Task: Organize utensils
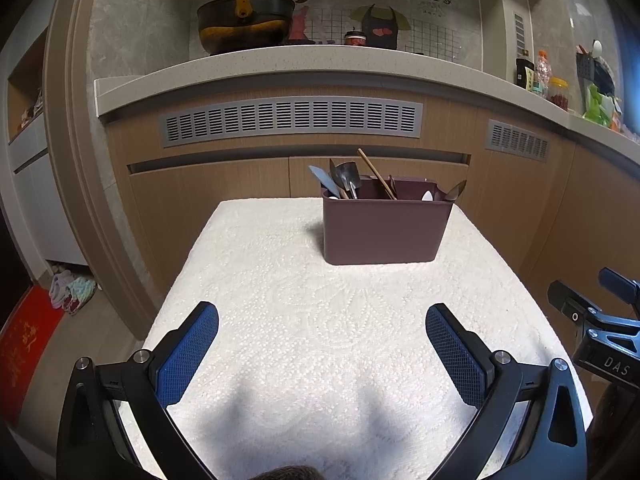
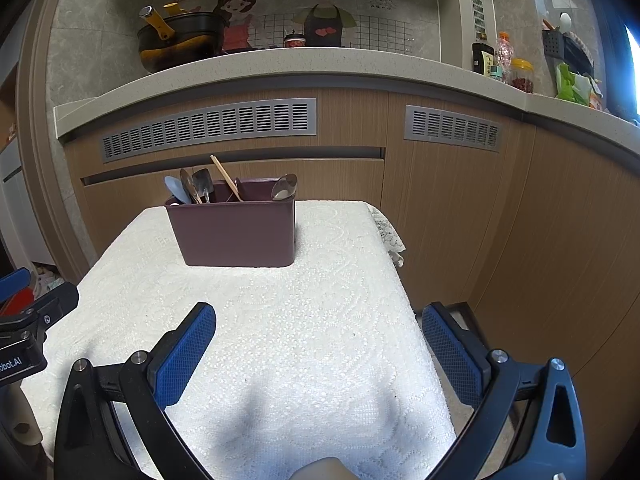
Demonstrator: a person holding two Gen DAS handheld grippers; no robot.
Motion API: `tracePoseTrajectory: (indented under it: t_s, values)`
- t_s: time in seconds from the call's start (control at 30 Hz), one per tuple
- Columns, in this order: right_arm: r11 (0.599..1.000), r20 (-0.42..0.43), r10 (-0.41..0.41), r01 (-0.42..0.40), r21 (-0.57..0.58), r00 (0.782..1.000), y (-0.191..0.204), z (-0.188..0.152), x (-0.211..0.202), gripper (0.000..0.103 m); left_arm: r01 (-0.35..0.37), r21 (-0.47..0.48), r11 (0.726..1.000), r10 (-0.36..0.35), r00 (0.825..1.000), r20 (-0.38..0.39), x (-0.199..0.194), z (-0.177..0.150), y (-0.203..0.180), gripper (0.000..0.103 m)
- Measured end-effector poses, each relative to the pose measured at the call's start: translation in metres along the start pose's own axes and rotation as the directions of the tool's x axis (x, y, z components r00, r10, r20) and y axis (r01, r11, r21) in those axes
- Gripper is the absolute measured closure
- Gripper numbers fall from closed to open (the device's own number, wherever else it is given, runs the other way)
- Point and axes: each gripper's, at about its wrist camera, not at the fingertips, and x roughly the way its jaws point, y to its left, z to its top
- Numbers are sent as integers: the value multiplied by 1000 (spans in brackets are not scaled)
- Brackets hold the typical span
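Left wrist view puts the maroon plastic utensil caddy [image 1: 386,226] at your one o'clock, long side facing you; your left gripper [image 1: 322,354] and right gripper [image 2: 319,354] both gape wide, empty, about equally far.

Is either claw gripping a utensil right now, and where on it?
Nothing is held. The left claw and right claw are both open above the tablecloth; the utensils sit in the caddy.

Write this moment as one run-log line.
left gripper: open, empty | right gripper: open, empty | utensils: in holder | holder: on cloth
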Motion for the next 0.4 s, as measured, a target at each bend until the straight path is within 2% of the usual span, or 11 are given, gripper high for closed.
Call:
tracePoseTrajectory:
  t_s: [0.4]
  values:
    - [1000, -8, 4, -4, 6, 1000, -1, -1, 2, 0, -7, 5, 1000, 7, 1000, 4, 1, 0, 2, 0]
